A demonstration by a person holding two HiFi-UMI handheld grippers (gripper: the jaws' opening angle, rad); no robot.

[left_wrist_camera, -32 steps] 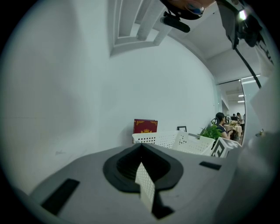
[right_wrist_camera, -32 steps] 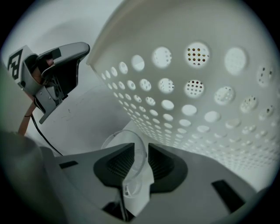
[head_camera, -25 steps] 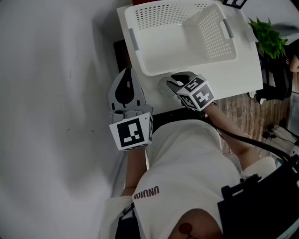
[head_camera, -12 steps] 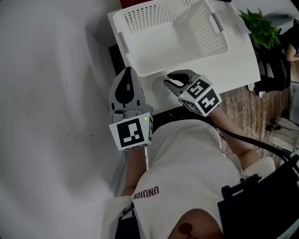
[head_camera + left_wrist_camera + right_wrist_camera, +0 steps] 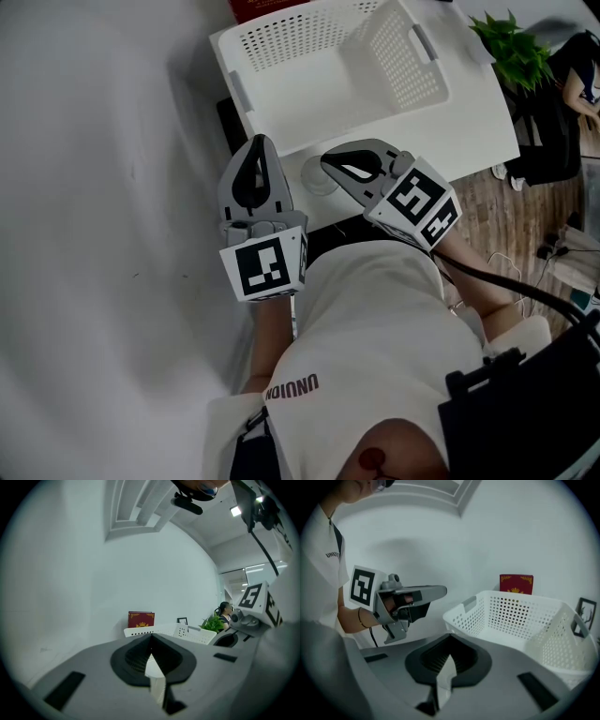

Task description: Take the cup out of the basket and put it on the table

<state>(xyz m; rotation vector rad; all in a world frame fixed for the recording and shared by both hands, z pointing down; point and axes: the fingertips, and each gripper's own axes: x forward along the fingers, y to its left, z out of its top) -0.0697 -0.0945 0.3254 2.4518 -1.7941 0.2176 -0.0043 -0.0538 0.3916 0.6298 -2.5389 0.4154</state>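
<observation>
Seemingly, cup [image 5: 320,176] on table [image 5: 473,112] just beside the right claw [image 5: 328,162], freshly closed, empty.

a dark red book with a gold crest [image 5: 516,584] stands upright against the plain white wall [image 5: 525,527], with a small black picture frame [image 5: 583,611] off to its right. a leafy green plant [image 5: 511,49] spreads at the far side, close to a seated person in dark clothes [image 5: 224,611] in the background. brown wood-plank flooring [image 5: 487,211] carries loose cables [image 5: 548,251], and a bright ceiling light [image 5: 236,510] glows overhead.
</observation>
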